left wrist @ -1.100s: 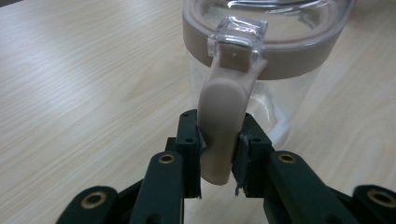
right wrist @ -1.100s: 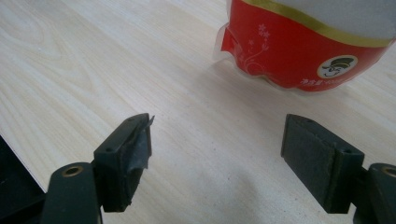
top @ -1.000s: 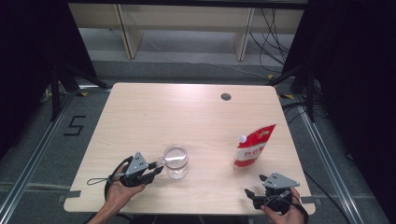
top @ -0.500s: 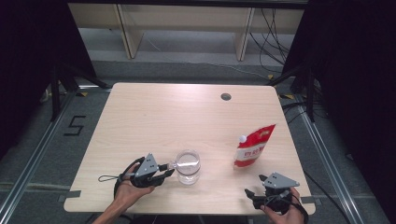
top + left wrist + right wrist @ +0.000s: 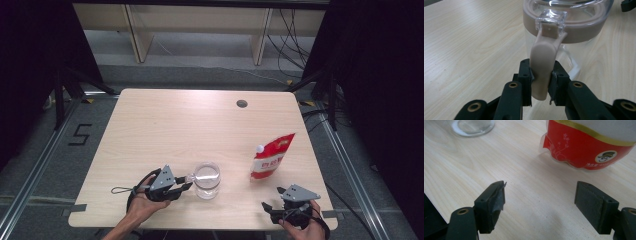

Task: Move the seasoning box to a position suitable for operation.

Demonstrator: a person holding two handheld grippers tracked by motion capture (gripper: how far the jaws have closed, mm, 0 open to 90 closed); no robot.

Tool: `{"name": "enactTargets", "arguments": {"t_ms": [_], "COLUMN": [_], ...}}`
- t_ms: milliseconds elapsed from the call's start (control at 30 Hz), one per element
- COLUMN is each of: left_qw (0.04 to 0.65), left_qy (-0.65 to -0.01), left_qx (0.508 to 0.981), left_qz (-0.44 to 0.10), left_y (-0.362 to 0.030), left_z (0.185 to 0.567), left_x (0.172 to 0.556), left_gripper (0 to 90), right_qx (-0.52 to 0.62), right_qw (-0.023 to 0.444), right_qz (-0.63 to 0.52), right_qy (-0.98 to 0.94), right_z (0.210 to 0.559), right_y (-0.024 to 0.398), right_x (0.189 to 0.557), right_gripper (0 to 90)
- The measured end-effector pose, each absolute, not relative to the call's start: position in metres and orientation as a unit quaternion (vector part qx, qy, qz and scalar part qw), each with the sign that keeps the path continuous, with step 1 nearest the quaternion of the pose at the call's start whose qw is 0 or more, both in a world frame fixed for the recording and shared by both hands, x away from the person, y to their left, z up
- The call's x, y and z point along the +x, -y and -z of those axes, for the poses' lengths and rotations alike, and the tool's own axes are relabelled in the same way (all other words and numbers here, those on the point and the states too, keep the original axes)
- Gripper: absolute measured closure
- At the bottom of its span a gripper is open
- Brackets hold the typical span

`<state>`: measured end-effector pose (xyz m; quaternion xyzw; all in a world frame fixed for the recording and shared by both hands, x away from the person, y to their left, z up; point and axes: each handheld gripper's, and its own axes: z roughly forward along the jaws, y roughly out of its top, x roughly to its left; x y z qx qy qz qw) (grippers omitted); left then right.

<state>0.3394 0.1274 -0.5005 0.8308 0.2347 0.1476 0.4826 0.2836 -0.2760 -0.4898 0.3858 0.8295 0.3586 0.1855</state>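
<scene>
A clear glass jar (image 5: 207, 179) with a beige rim and a beige handle (image 5: 543, 67) stands near the table's front edge. My left gripper (image 5: 184, 183) is shut on that handle, its black pads (image 5: 527, 75) pressed on both sides of it. A red and white spouted pouch (image 5: 270, 156) stands upright to the right of the jar. My right gripper (image 5: 272, 206) rests open at the front right corner, just in front of the pouch (image 5: 594, 142), with bare table between its pads (image 5: 495, 202). The jar's base (image 5: 472, 126) shows at the top left of the right gripper view.
The wooden table (image 5: 175, 125) has a round cable hole (image 5: 242, 103) at the back right. Black cloth hangs on both sides, and a shelf frame stands behind the table. The table's front edge lies just under both hands.
My left gripper has slid the jar to the right along the front of the table, closer to the pouch. The right gripper has kept still.
</scene>
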Motion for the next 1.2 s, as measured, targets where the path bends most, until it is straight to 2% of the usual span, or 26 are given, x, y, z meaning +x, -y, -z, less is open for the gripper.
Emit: {"name": "enactTargets", "arguments": {"t_ms": [33, 100, 667, 700, 767, 867, 967, 1200], "left_qw": [0.486, 0.487, 0.488, 0.487, 0.478, 0.489, 0.482, 0.483], "left_qy": [-0.235, -0.226, -0.218, -0.219, -0.215, -0.228, -0.233, -0.253], "left_qx": [0.830, 0.832, 0.834, 0.835, 0.840, 0.832, 0.834, 0.830], "left_qz": [-0.141, -0.141, -0.138, -0.132, -0.142, -0.131, -0.135, -0.115], "left_y": [-0.124, -0.121, -0.115, -0.115, -0.118, -0.118, -0.123, -0.129], "left_z": [0.501, 0.501, 0.501, 0.502, 0.500, 0.498, 0.491, 0.480], "left_x": [0.339, 0.339, 0.337, 0.337, 0.336, 0.333, 0.326, 0.320], "left_gripper": [73.8, 73.8, 72.3, 69.5, 54.8, 50.0, 38.8, 30.8], "right_qx": [0.370, 0.383, 0.365, 0.364, 0.358, 0.363, 0.363, 0.363], "right_qw": [0.201, 0.189, 0.196, 0.196, 0.193, 0.189, 0.187, 0.190], "right_qz": [-0.359, -0.363, -0.358, -0.358, -0.359, -0.360, -0.360, -0.360], "right_qy": [-0.833, -0.829, -0.837, -0.837, -0.840, -0.839, -0.839, -0.838], "right_z": [0.490, 0.490, 0.491, 0.491, 0.492, 0.491, 0.491, 0.491], "right_y": [0.277, 0.275, 0.277, 0.277, 0.277, 0.276, 0.276, 0.276], "right_x": [0.286, 0.284, 0.287, 0.288, 0.290, 0.289, 0.289, 0.289], "right_gripper": [25.4, 25.4, 25.5, 25.4, 25.4, 25.4, 25.4, 25.4]}}
